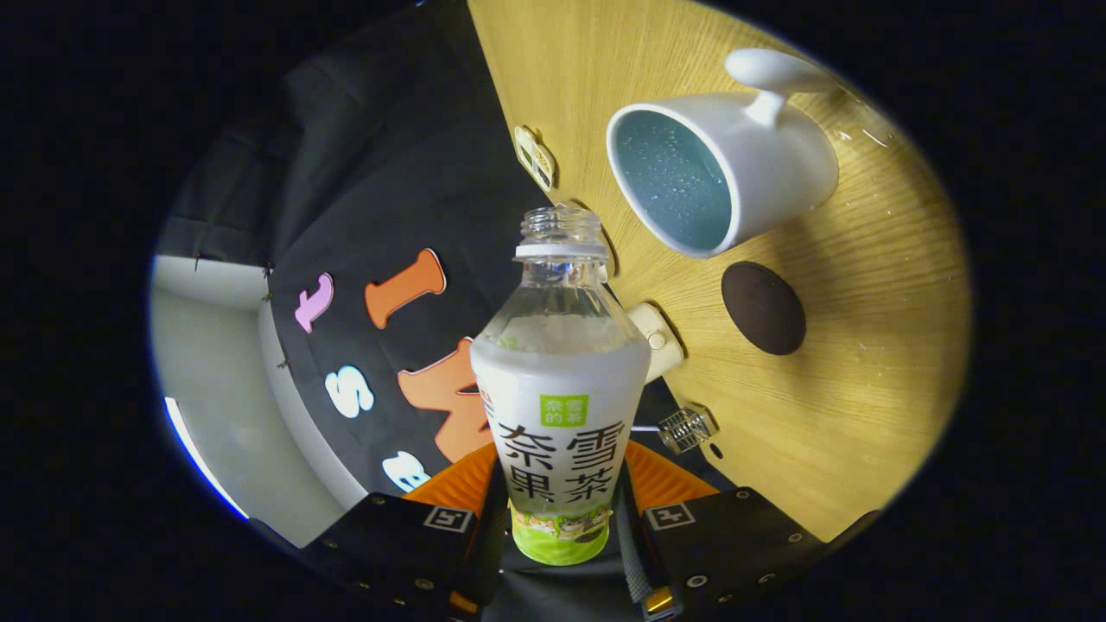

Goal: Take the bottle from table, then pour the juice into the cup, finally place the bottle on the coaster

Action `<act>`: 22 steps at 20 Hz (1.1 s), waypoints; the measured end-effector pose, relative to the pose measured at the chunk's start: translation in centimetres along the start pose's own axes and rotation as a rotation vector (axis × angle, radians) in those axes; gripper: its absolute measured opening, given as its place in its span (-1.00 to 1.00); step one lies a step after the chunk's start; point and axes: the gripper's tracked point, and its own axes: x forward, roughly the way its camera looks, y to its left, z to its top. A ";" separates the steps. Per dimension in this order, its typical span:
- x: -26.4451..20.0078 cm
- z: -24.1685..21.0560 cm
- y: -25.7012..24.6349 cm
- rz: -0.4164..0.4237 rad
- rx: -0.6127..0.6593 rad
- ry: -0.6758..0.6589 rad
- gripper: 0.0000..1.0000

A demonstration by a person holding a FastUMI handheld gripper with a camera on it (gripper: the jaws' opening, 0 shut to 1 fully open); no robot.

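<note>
Here the tool [560,518] is clamping both fingers on the uncapped bottle [560,406], low on its labelled body. It is looking light but slippery, so gripping mid-body seems steadier.

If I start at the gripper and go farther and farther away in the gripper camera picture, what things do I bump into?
Gripper, its fingers pressing both sides of the bottle → bottle's open mouth → dark round coaster on the wooden table → white cup, farthest off.

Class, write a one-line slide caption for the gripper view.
Gripper clamps an uncapped juice bottle, tilted toward a white mug beside a dark coaster.
</note>
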 end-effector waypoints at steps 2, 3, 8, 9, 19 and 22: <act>0.3 -0.5 -1.9 -0.058 -0.149 0.016 0.15; 0.0 -0.5 -2.6 -0.072 -0.213 0.028 0.15; 0.3 -1.7 -3.9 -0.112 -0.561 0.083 0.15; 0.3 -1.8 -4.1 -0.121 -0.650 0.089 0.15; 0.6 -0.9 -2.1 -0.080 -1.311 0.092 0.15; 0.8 -0.8 -1.8 -0.065 -1.456 0.093 0.16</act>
